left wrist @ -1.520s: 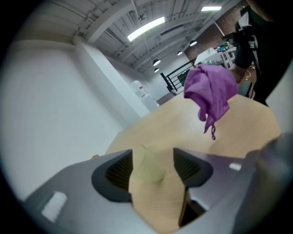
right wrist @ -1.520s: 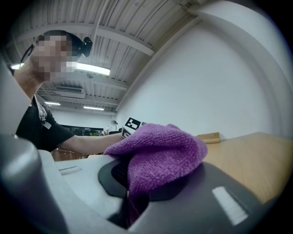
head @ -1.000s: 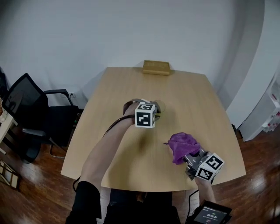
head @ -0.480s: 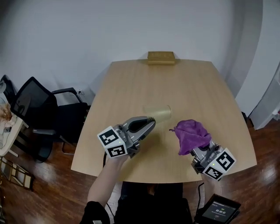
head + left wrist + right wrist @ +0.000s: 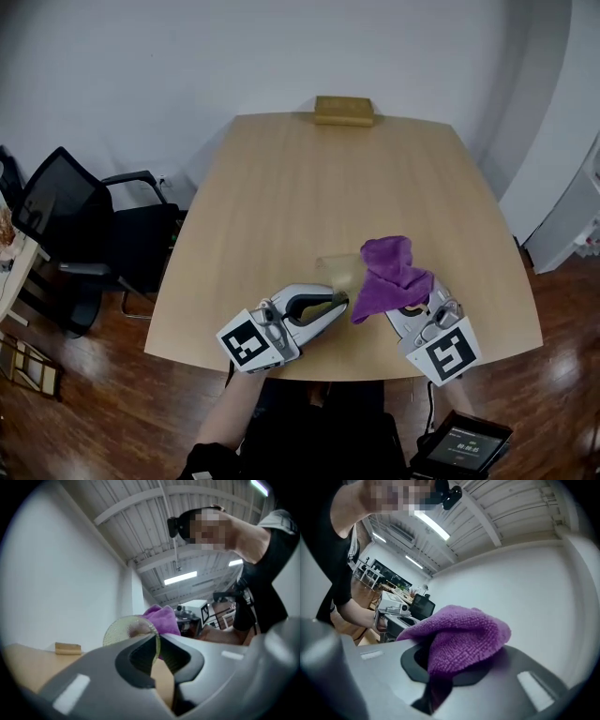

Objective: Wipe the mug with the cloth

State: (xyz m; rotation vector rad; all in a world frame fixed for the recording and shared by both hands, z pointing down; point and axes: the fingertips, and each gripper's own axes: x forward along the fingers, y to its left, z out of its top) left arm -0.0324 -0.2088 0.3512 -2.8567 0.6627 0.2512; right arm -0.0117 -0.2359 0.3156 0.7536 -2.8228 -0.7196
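A translucent yellow-green mug (image 5: 337,272) hangs tipped on its side above the wooden table (image 5: 281,187), near its front edge. My left gripper (image 5: 339,298) is shut on the mug's rim (image 5: 129,630); its jaws have just closed there, with the thin wall between the pads. My right gripper (image 5: 403,305) is shut on a purple cloth (image 5: 389,277), which drapes over its fingertips and lies against the mug's right side. In the right gripper view the cloth (image 5: 464,634) bulges out of the jaws. In the left gripper view the cloth (image 5: 164,618) shows just behind the mug.
A tan box (image 5: 343,110) lies at the table's far edge. A black office chair (image 5: 70,216) stands to the left of the table. A small screen device (image 5: 459,450) sits below the near edge at the right.
The left gripper took the mug from mid-table, lifted it and drew it toward the near edge. The right gripper brought the cloth up and left until it met the mug.
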